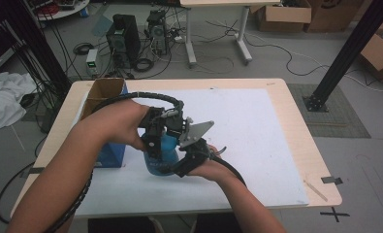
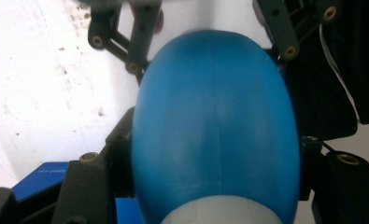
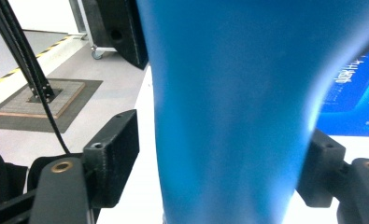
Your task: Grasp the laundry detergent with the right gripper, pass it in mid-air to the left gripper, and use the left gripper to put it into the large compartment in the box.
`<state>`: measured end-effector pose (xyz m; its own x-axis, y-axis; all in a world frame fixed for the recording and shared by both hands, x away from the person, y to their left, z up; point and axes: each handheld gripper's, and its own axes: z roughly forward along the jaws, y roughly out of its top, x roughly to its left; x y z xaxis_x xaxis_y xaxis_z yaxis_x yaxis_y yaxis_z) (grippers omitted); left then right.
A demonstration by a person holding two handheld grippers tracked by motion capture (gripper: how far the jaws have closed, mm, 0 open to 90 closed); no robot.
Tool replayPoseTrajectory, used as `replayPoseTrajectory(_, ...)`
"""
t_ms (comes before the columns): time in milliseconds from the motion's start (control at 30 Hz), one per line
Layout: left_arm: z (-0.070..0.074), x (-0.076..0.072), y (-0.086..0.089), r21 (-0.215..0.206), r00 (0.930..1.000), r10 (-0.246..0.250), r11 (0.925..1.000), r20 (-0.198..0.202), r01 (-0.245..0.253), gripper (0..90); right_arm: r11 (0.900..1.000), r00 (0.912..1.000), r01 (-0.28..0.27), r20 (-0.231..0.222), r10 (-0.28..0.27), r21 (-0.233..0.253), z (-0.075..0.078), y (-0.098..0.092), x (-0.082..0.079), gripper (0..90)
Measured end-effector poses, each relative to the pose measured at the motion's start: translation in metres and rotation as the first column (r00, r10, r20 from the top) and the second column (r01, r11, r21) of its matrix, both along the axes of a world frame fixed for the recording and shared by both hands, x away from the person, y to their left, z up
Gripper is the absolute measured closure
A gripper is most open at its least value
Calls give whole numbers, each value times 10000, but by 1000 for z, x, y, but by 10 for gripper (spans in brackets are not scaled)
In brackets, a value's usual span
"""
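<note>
**Both grippers clamped on blue bottle**

Left gripper (image 2: 210, 154) squeezing the blue bottle (image 2: 215, 126) from both sides. Right gripper (image 3: 219, 158) clamped on it too. Held over the white mat (image 1: 257, 141), mid-table. Just beside, at left: blue box (image 1: 112, 154) and open cardboard box (image 1: 102, 92).

blue plastic bottle (image 1: 161, 158), smooth oval body, upright, clamped btwn both sets of jaws
</note>
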<state>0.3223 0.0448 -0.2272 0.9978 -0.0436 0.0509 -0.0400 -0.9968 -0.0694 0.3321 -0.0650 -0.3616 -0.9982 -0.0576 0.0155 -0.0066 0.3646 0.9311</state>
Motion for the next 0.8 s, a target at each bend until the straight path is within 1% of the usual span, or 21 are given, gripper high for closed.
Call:
replayPoseTrajectory(67,1,1,1,-52,10000,54,10000,-80,-54,386,10000,9999,-67,-119,67,-26,-1,-3,1,240)
replayPoseTrajectory(100,1,2,2,-35,9999,83,10000,-90,-83,386,10000,10000,-86,-23,86,5,-1,-4,1,233)
replayPoseTrajectory(133,1,3,3,-85,9998,140,9999,-108,-141,386,10000,10000,-64,-54,64,-47,-1,-6,1,217)
replayPoseTrajectory(200,4,6,5,-118,9993,325,9994,-207,-328,386,9999,9998,-99,-167,97,-99,0,-10,1,203)
replayPoseTrajectory(233,5,8,7,-129,9987,448,9989,-253,-452,385,9998,9998,-142,-140,140,-119,1,-12,2,186)
replayPoseTrajectory(300,7,12,10,-161,9975,655,9977,-269,-660,385,9993,9995,-187,-262,179,-331,3,-16,3,153)
replayPoseTrajectory(400,10,17,13,-52,9963,831,9965,-219,-832,384,9984,9997,-128,-201,117,-549,7,-22,5,140)
replayPoseTrajectory(533,16,24,17,83,9930,1153,9933,-242,-1151,384,9974,10000,-47,-61,42,-713,15,-31,7,139)
replayPoseTrajectory(633,22,29,21,62,9889,1453,9894,-322,-1452,383,9955,9998,-130,-140,117,-937,20,-36,10,123)
replayPoseTrajectory(733,30,34,26,27,9829,1801,9836,-388,-1802,383,9892,9997,-224,-68,216,-1452,27,-39,13,77)
replayPoseTrajectory(800,36,37,29,-11,9780,2048,9788,-401,-2050,383,9843,9998,-171,9,175,-1758,31,-41,15,61)
